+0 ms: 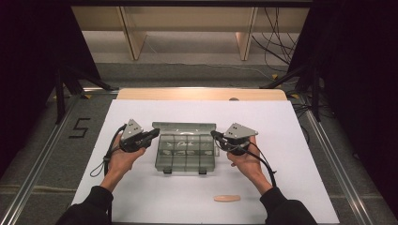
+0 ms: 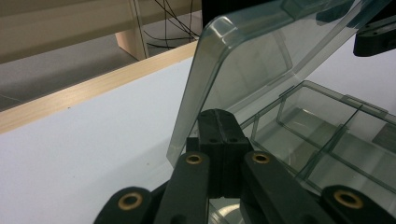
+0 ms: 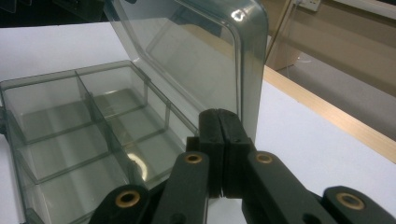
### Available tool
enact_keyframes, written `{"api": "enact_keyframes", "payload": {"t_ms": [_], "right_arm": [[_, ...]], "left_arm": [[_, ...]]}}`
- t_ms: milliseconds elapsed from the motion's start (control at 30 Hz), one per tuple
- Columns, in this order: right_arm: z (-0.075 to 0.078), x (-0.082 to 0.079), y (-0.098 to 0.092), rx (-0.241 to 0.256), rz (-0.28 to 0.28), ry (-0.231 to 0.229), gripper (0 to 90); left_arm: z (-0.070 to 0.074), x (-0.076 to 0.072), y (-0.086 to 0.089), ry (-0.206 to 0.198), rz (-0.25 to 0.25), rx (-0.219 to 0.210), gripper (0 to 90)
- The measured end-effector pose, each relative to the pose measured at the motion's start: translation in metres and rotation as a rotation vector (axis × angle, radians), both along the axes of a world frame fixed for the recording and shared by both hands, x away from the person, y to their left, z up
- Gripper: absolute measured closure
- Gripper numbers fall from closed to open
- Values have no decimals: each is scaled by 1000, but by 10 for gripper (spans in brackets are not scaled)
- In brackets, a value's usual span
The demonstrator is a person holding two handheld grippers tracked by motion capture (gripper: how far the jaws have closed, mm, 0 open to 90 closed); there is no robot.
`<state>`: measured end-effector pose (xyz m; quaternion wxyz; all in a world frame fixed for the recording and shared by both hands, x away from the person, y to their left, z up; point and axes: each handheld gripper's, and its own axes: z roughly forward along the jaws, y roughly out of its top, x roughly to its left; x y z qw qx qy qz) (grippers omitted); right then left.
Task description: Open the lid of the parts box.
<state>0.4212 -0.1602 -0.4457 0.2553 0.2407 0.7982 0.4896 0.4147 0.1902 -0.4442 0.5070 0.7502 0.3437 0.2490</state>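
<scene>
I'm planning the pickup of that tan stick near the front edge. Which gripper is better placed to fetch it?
Right, probably. The tan stick lies on the white table on the right hand's side, nearer the right gripper than the left gripper. Both sit shut beside the open clear box.

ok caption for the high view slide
Both tongs, left and right, shut beside an open divided clear box on white table.

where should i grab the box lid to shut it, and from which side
Take the lid by its free top edge, near a corner, coming from the box's short sides. It stands raised behind the open compartments, and the left gripper and right gripper, jaws closed, are already beside those corners.
</scene>
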Motion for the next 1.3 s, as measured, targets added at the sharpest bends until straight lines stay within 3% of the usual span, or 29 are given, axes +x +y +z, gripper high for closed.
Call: {"api": "enact_keyframes", "payload": {"t_ms": [400, 467, 500, 533, 567, 600, 633, 733, 767, 800, 833, 933, 1067, 1133, 1200, 1267, 1300], "right_arm": [[2, -1, -1, 7, 23, 34, 831], [3, -3, -3, -3, 46, 82, 765], [3, -3, -5, -10, 55, 106, 718], [3, -3, -5, -10, 55, 106, 718], [3, -4, -6, -10, 53, 135, 631], [3, -5, -7, -9, 44, 145, 587], [4, -4, -8, -7, 37, 152, 527], [5, 0, -12, 13, 18, 164, 395], [5, 1, -12, 17, 6, 170, 367], [5, 1, -12, 17, 6, 170, 367], [4, 6, -13, 23, -4, 169, 348], [4, 8, -12, 25, -6, 169, 348], [8, 14, -8, 26, 4, 133, 375], [11, 19, -6, 8, 7, 103, 439], [10, 19, -5, 10, 8, 108, 452], [11, 20, -4, -6, 14, 101, 551], [11, 20, -4, -6, 14, 101, 551]], "left_arm": [[1, 1, 4, -4, 5, -1, 898], [1, 3, 6, -25, 5, 7, 898], [2, 2, 6, -14, 11, 8, 898], [2, 2, 6, -14, 11, 8, 898], [2, 3, 6, -26, 3, 21, 898], [2, 3, 6, -26, 3, 21, 898], [1, 1, 4, 4, 5, -6, 898], [2, 3, 4, -23, 1, 21, 898], [2, 3, 4, -23, 1, 21, 898], [1, 1, 2, 3, -2, 0, 898], [1, 1, 2, -4, -5, 8, 898], [1, 0, 1, 0, -4, 2, 898], [1, 1, 2, -1, -5, 4, 898], [1, 0, 2, -1, -5, 4, 898], [1, 0, 2, 2, -4, 1, 898], [1, 0, 2, 3, -5, 4, 898], [1, 0, 2, 3, -5, 4, 898]]}}
